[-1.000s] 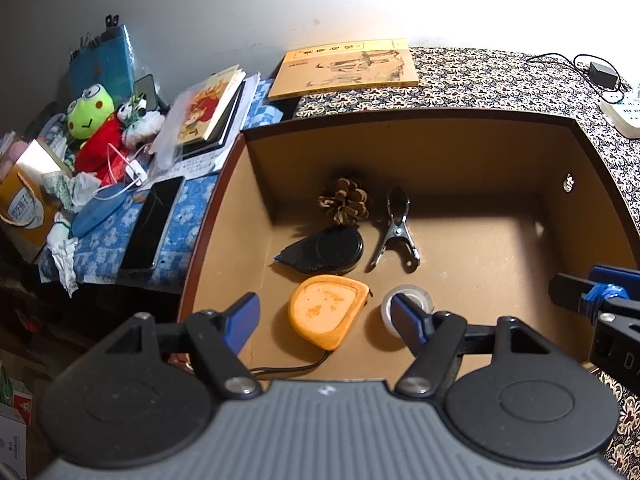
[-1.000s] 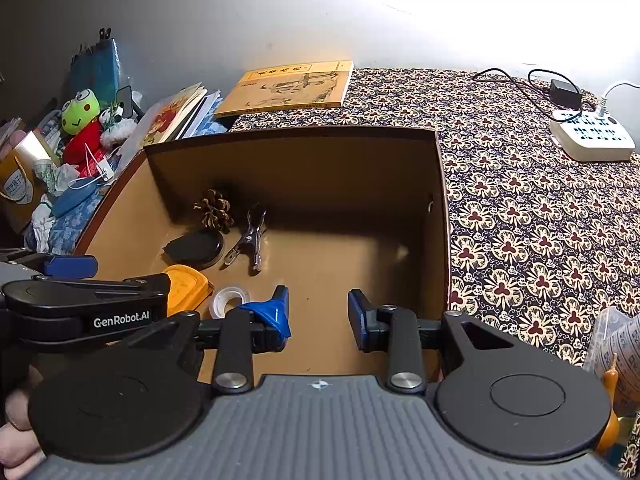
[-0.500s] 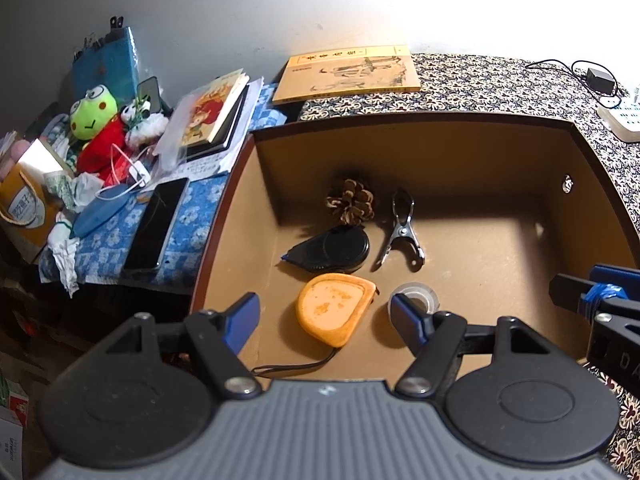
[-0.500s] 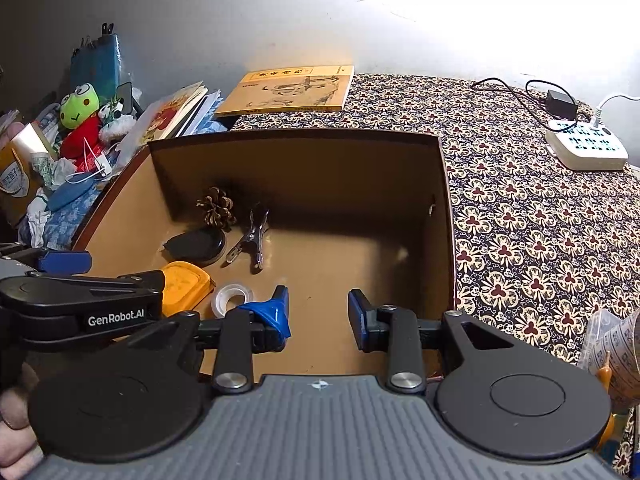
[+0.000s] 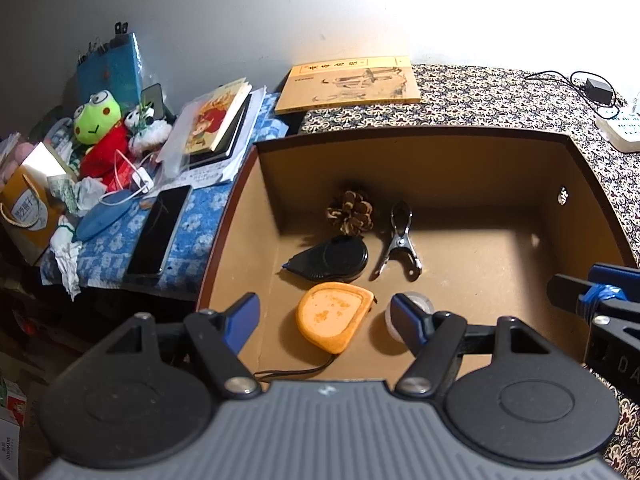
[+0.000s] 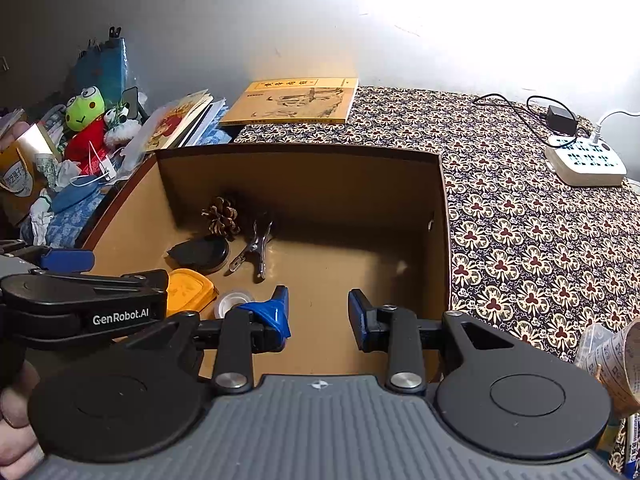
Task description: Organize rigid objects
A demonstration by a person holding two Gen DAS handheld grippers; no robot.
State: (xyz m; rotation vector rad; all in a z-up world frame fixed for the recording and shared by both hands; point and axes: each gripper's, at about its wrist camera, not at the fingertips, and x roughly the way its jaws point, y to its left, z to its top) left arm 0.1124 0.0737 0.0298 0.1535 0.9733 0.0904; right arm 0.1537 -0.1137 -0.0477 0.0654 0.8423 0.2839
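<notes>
An open brown cardboard box [image 5: 460, 136] [image 6: 444, 216] holds a pine cone [image 5: 350, 212] [image 6: 221, 215], a metal spring clip [image 5: 399, 238] [image 6: 256, 246], a black tape measure [image 5: 332, 258] [image 6: 200, 254], an orange tape measure [image 5: 332, 320] [image 6: 186, 289] and a clear tape roll [image 5: 420, 304] [image 6: 232, 302]. My left gripper [image 5: 326, 316] hangs open above the box's near left corner, over the orange tape measure, with nothing between its fingers. My right gripper [image 6: 318, 314] is open and empty over the box's near middle.
Left of the box, a blue cloth carries a black phone [image 5: 160, 236], books [image 5: 216, 124], a frog plush [image 5: 98, 128] and clutter. A yellow book [image 5: 348, 84] lies behind the box. A white power strip [image 6: 586, 160] sits on the patterned cloth at right.
Both grippers have drawn back and up a little, so the box and its contents sit lower and smaller in view. Nothing in the box has moved.
</notes>
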